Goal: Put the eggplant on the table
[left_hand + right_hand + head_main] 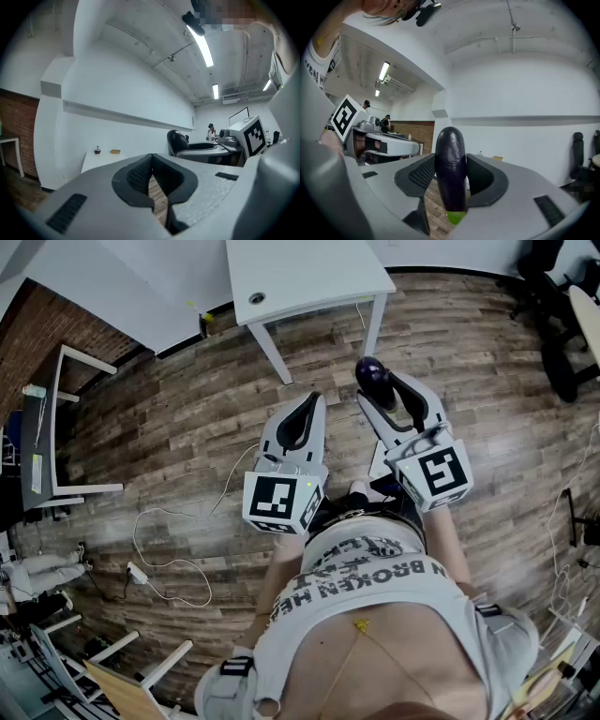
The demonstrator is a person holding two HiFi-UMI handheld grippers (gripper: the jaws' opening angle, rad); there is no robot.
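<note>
Two grippers, level, side by side. Of these, right gripper [451, 180] clamped on eggplant [450, 159], long axis upright, green stem end down; left gripper [151, 164] closed, jaws together on nothing. White table [309, 277] ahead and well apart, up-left of the eggplant in head view. Between: bare wood floor [187, 409]. Cable [169, 563] off left, judged no obstacle.

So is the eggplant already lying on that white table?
No, the eggplant is clamped in the right claw, over the floor, short of the white table.
</note>
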